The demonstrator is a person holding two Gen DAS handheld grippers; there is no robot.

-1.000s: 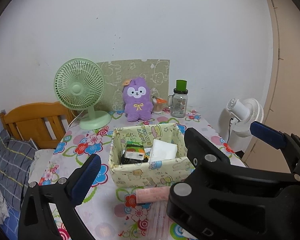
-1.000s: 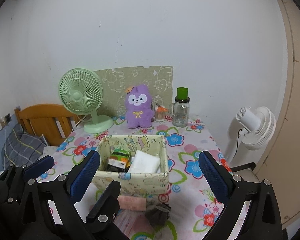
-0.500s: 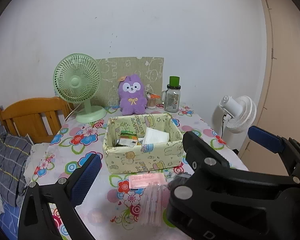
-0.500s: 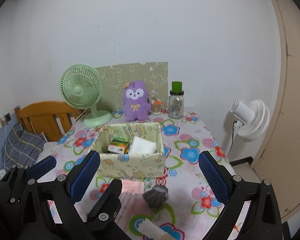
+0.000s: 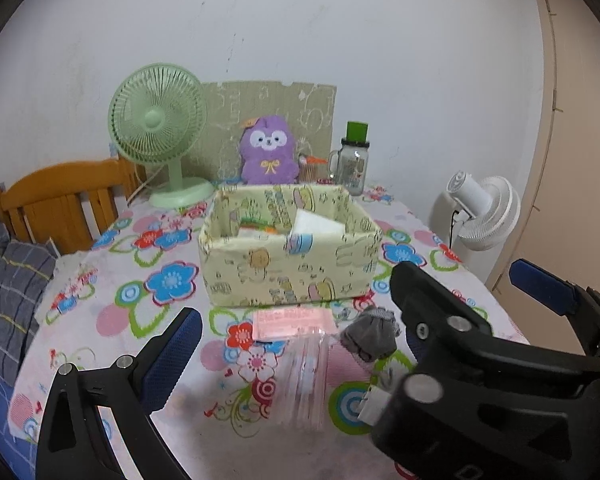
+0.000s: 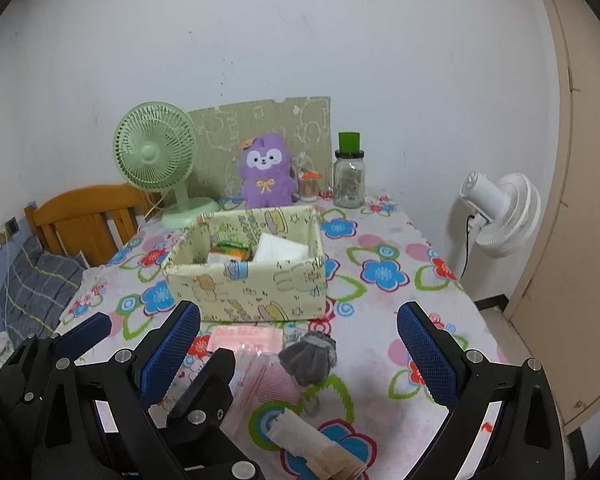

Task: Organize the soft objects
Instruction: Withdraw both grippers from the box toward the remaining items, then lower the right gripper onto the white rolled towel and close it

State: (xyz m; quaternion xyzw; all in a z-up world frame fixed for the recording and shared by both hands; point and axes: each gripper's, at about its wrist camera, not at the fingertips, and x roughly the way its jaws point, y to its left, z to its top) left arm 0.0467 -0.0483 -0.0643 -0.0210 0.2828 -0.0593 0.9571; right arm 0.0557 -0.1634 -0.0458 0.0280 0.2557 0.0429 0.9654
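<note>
- Both grippers hang above the near edge of the bench, each with its jaws spread and nothing between them: the right gripper shows both blue pads wide apart, and the left gripper shows one blue pad low on the left and the other far off to the right.
- The loose soft things lie on the flowered cloth just in front of the fabric box: a grey knit piece, a pink packet touching the box's front wall, a clear zip bag beside it, and a beige folded cloth nearest the camera.
- The likely step is picking one of these up for the box, which already holds a white folded item and a green-and-orange pack.
- To do it well, a gripper should come down straight over the grey knit piece, which sits between the right gripper's pads, and close on its bulk rather than a loose edge, so it does not slip out.
- The zip bag is thin and flat; it would probably need a pinch at a raised edge.
- The left gripper's body covers part of the zip bag and pink packet in the right wrist view.
- The box's floor is hidden behind its front wall.
- The bench's near edge is cut off.
</note>
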